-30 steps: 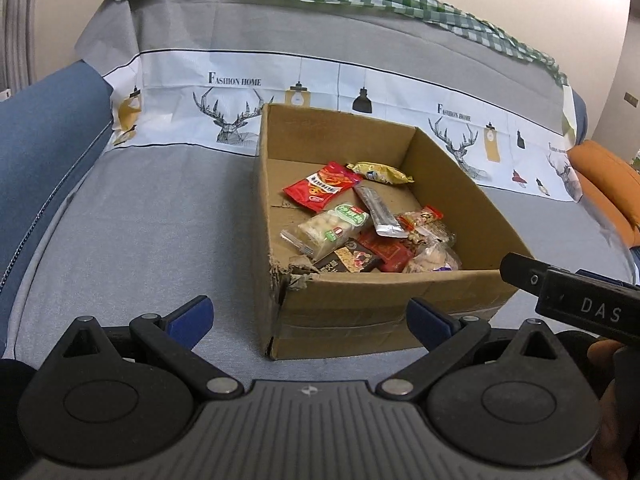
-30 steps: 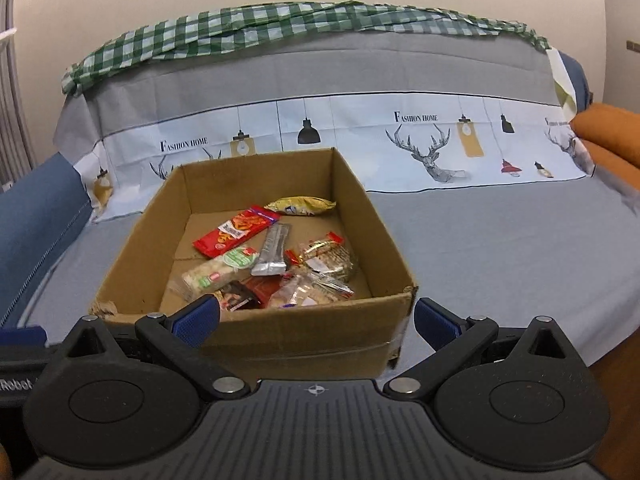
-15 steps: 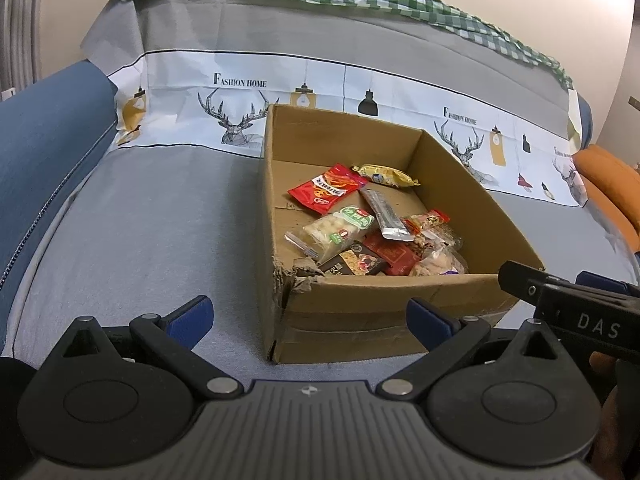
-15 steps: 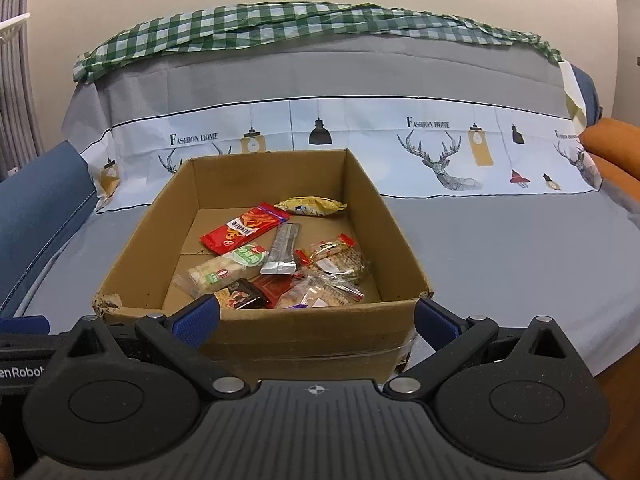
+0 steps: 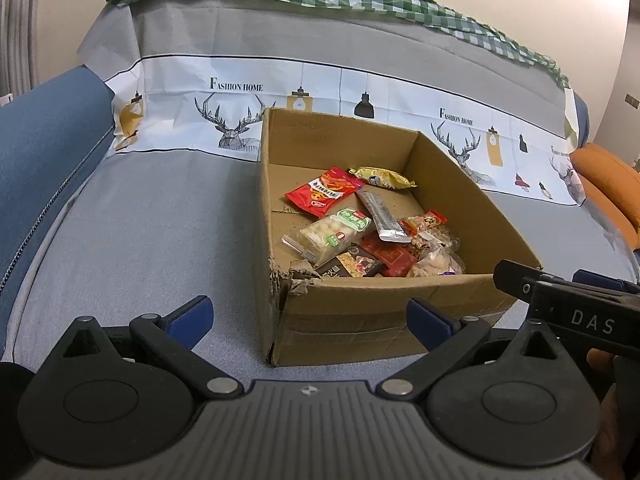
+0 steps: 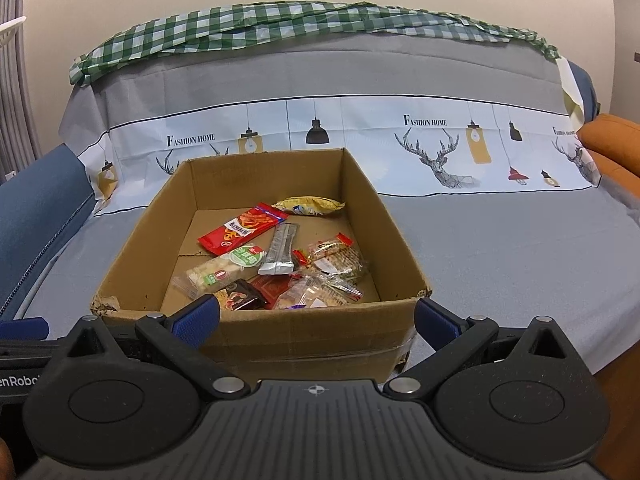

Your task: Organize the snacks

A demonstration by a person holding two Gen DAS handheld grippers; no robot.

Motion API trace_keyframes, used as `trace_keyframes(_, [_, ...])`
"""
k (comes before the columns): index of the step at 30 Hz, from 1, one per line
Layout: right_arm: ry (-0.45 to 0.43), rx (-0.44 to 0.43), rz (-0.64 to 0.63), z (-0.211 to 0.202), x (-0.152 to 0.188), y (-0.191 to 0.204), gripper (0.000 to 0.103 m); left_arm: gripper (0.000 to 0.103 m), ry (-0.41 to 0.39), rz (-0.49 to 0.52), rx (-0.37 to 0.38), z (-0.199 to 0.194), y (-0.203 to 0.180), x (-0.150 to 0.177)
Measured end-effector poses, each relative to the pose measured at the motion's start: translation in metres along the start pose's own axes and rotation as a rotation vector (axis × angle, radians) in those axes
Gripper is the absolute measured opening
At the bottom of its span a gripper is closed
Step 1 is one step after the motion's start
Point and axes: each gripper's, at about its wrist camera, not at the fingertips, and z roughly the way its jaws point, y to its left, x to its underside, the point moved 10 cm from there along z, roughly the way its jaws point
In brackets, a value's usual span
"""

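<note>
Both hand-held grippers, left (image 5: pixel 308 320) and right (image 6: pixel 318 320), hang wide apart and empty just short of the box (image 6: pixel 304 332) near wall, likely lined up for a reach in. Box sits on the covered sofa (image 5: pixel 152 232), top open, near-left corner torn. Snacks (image 6: pixel 276 264) lie inside in a loose overlapping heap: red pack (image 6: pixel 240 229), yellow pack (image 6: pixel 308 205), silver bar (image 6: pixel 280 254).

left wrist view set low and close off the cardboard box (image 5: pixel 384 312) near-left corner, angled right, right wrist view centred on its front wall, facing the sofa back (image 6: pixel 320 76), box and sofa shared by both
</note>
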Motion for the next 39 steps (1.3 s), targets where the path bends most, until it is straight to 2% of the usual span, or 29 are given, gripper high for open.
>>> trace_keyframes(31, [0.001, 0.006, 0.000, 0.000, 0.001, -0.001, 0.102, 0.103, -0.025, 0.022, 0.010, -0.005, -0.006, -0.002])
trace_keyframes(35, [0.012, 0.018, 0.005, 0.000, 0.002, -0.005, 0.102, 0.103, -0.041, 0.027, 0.027, -0.005, -0.012, -0.005])
trace_keyframes(39, [0.024, 0.065, -0.020, -0.005, -0.004, -0.007, 0.102, 0.103, -0.069, 0.054, 0.073, -0.004, -0.022, -0.008])
